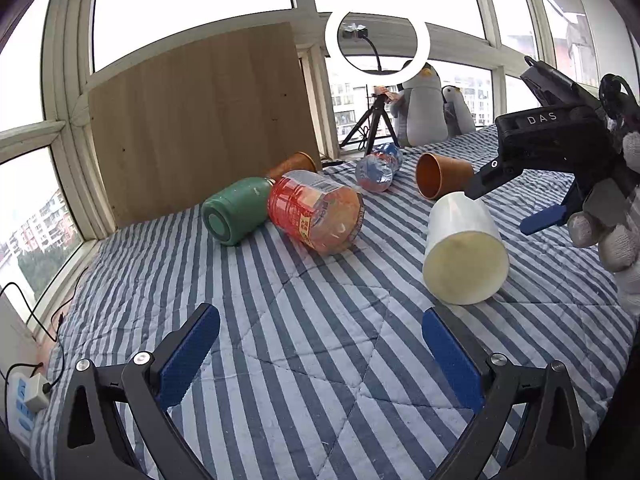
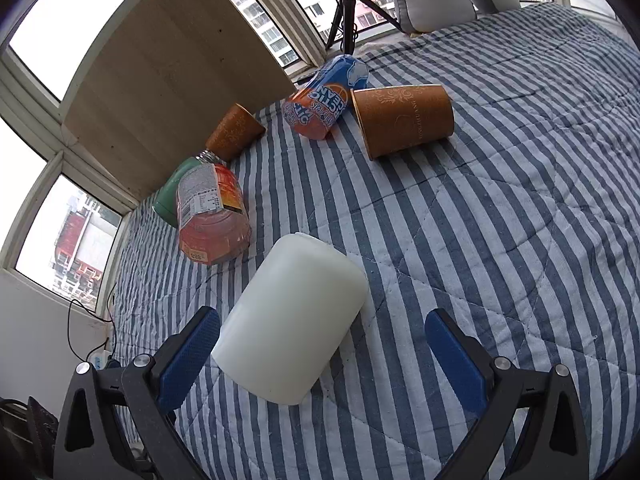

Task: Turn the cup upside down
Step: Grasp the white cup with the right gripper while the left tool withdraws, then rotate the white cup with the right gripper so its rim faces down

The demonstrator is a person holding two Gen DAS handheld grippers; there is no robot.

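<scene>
Right gripper [image 2: 322,354]: fingers spread wide, white cup [image 2: 290,320] lying on its side between them on the striped quilt [image 2: 500,240]. Left gripper [image 1: 320,354]: fingers apart, holding nothing. Beyond: red-labelled bottle [image 2: 212,216], green flask [image 1: 234,210], two brown paper cups [image 2: 404,120].

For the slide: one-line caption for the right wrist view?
Open right gripper approaches a white cup lying on its side on the striped quilt.
</scene>
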